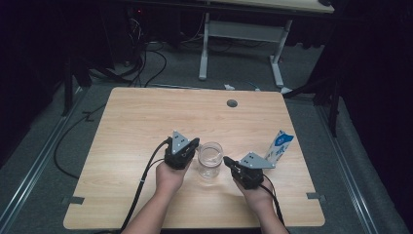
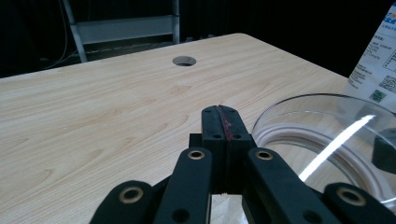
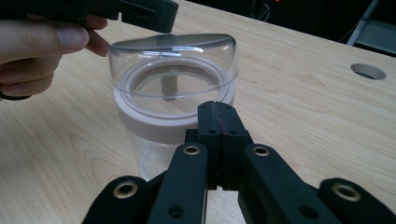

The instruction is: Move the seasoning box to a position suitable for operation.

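A clear jar (image 1: pixel 210 159) with a clear domed lid and a white collar stands upright near the table's front middle. In the right gripper view the jar (image 3: pixel 173 88) is just beyond my shut jaws. My left gripper (image 1: pixel 194 144) rests just left of the jar, jaws shut and empty. The jar's rim (image 2: pixel 327 135) shows to the right of the left gripper (image 2: pixel 220 122). My right gripper (image 1: pixel 228 161) sits just right of the jar, jaws shut with nothing between them. A blue and white carton (image 1: pixel 279 148) stands upright behind the right gripper (image 3: pixel 219 119).
The wooden table (image 1: pixel 146 122) has a round cable hole (image 1: pixel 232 103) near its far edge. Beyond the table a white desk frame (image 1: pixel 241 34) stands on the dark floor with cables. The carton's side (image 2: pixel 378 60) rises at the right of the left gripper view.
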`<action>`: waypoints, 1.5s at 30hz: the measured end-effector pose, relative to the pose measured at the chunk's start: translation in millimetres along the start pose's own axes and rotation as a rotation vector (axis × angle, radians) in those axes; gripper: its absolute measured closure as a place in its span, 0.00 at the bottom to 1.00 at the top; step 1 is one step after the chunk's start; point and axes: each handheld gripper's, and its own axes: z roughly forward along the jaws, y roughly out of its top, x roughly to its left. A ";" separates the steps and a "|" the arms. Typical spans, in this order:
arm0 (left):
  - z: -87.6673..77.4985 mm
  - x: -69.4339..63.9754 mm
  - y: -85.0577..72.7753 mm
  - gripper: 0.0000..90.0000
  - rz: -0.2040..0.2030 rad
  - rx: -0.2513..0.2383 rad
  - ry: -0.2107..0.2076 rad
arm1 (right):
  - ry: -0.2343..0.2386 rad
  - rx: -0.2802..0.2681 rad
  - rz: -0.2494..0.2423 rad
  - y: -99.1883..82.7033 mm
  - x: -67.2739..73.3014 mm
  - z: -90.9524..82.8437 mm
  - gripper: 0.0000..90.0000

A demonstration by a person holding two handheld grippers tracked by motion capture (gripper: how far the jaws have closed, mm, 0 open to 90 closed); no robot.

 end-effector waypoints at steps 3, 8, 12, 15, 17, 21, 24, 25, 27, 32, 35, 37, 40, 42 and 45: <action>-0.2 0.5 -0.1 1.00 0.003 0.001 0.000 | 0.001 -0.002 -0.004 0.4 1.4 0.6 1.00; -0.2 0.5 -0.2 1.00 0.004 0.000 0.000 | 0.005 -0.005 -0.003 1.5 1.8 1.6 1.00; -2.5 3.6 0.8 1.00 0.036 0.028 0.004 | 0.012 -0.017 -0.001 3.8 3.2 0.6 1.00; -7.1 4.2 2.4 1.00 0.037 0.022 -0.001 | 0.017 -0.017 -0.002 4.0 3.5 0.6 1.00; -11.8 4.6 3.1 1.00 0.038 0.017 -0.001 | 0.018 -0.017 -0.003 3.8 3.6 0.7 1.00; -27.3 10.7 1.3 1.00 0.088 0.048 0.002 | 0.022 -0.020 0.002 3.8 4.4 0.4 1.00; -37.1 11.5 -6.2 1.00 0.080 0.059 -0.002 | 0.023 -0.018 0.003 3.8 4.7 0.4 1.00; -39.6 11.0 -9.4 1.00 0.083 0.066 -0.003 | 0.025 -0.020 0.004 3.8 4.7 0.6 1.00; -44.2 9.4 -16.6 1.00 0.094 0.084 -0.003 | 0.023 -0.018 0.004 3.8 4.9 0.4 1.00; -51.2 4.8 -31.5 1.00 0.074 0.101 -0.023 | 0.026 -0.022 0.002 4.2 5.6 0.0 1.00; -52.5 0.0 -36.6 1.00 0.085 0.110 -0.032 | 0.025 -0.022 -0.001 4.5 6.2 -0.4 1.00; -52.8 -2.9 -38.6 1.00 0.083 0.108 -0.042 | 0.026 -0.024 0.000 4.5 6.2 -0.3 1.00; -53.4 -7.6 -39.3 1.00 0.086 0.102 -0.050 | 0.027 -0.026 0.003 4.6 6.3 -0.4 1.00; -53.2 -11.1 -39.3 1.00 0.083 0.094 -0.059 | 0.027 -0.028 0.001 4.8 6.3 -0.8 1.00; -51.6 -15.7 -39.7 1.00 0.077 0.094 -0.079 | 0.025 -0.030 0.001 5.5 6.4 -1.8 1.00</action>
